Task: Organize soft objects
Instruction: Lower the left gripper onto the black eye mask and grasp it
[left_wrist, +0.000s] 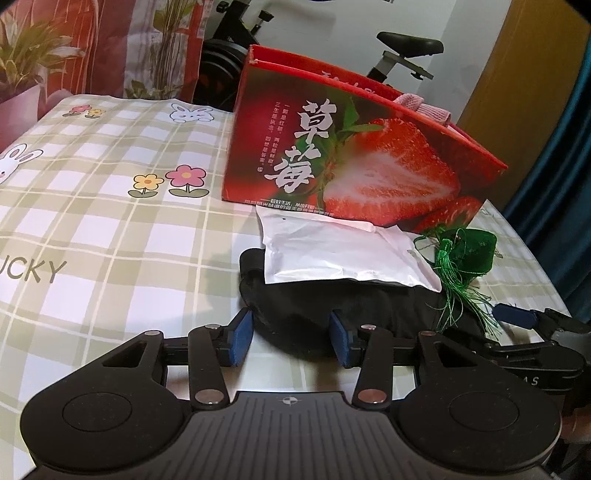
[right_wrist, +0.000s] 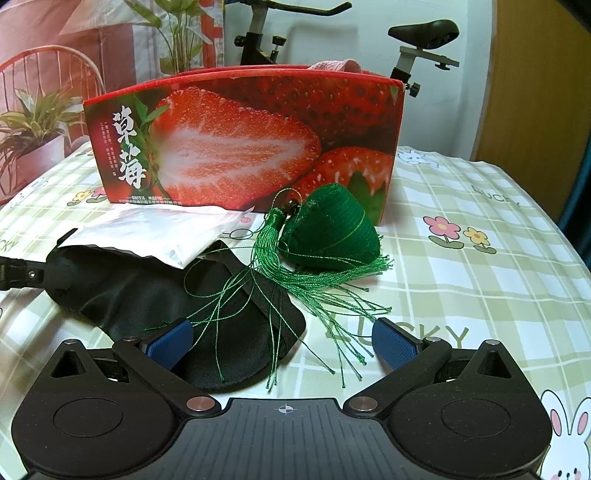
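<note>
Approaching the black eye mask (right_wrist: 155, 291), your left gripper (left_wrist: 291, 338) and right gripper (right_wrist: 284, 341) both stand released; next, clench one on it for the strawberry box (right_wrist: 258, 136).

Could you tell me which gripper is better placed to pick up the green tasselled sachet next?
Right. The right gripper is open, facing the green sachet, with its tassel threads between the fingers. The left gripper faces the black pouch instead.

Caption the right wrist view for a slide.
Open right hand-held gripper before green tasselled fabric sachet, black fabric eye mask, white pouch, strawberry-printed red box.
</note>
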